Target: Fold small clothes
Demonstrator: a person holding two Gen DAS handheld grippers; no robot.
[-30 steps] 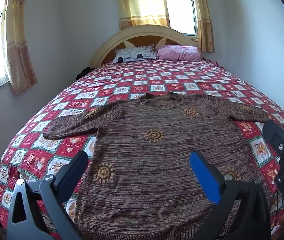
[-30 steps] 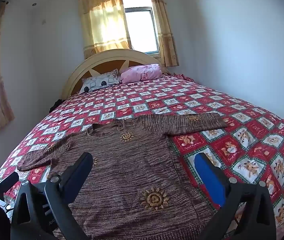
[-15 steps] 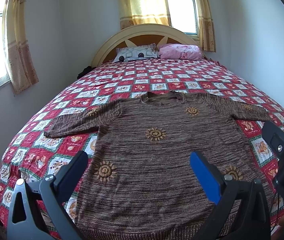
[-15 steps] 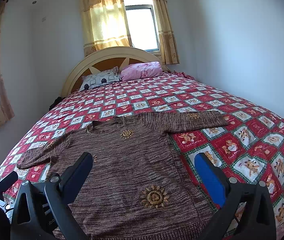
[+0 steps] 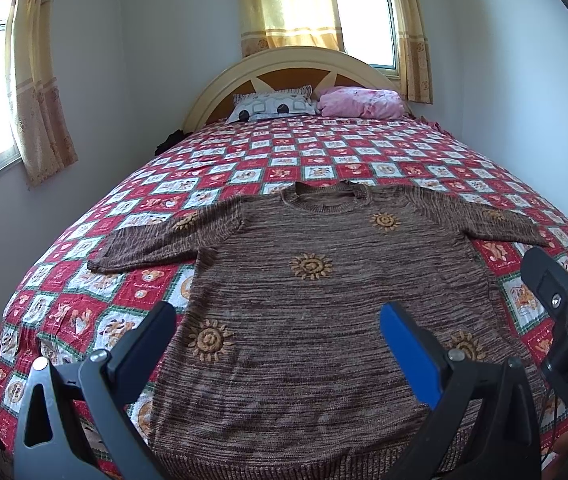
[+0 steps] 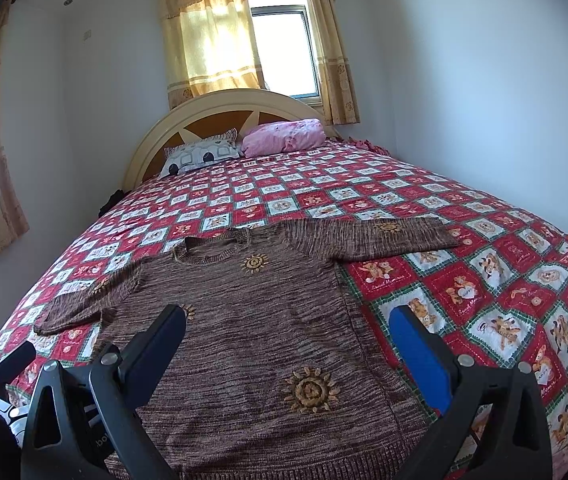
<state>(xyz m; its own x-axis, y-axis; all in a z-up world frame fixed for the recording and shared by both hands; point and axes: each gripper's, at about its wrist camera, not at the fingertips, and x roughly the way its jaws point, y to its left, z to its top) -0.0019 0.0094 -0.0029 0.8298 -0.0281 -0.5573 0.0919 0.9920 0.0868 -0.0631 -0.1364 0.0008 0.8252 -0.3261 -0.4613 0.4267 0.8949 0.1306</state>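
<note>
A brown knit sweater (image 5: 323, 304) with orange sun motifs lies flat and face up on the bed, both sleeves spread out, hem nearest me. It also shows in the right wrist view (image 6: 252, 332). My left gripper (image 5: 280, 328) is open and empty, held above the sweater's lower part. My right gripper (image 6: 287, 332) is open and empty, held above the sweater's lower right side. The right gripper's body (image 5: 563, 320) shows at the right edge of the left wrist view.
The bed (image 5: 363, 152) has a red and white checked quilt. A patterned pillow (image 5: 272, 106) and a pink pillow (image 5: 357, 102) lie by the cream headboard (image 5: 303, 64). Walls stand close on both sides, with curtained windows.
Both grippers have drawn back and tilted up slightly, so the sweater sits a little lower in both views. The sweater has not moved.
</note>
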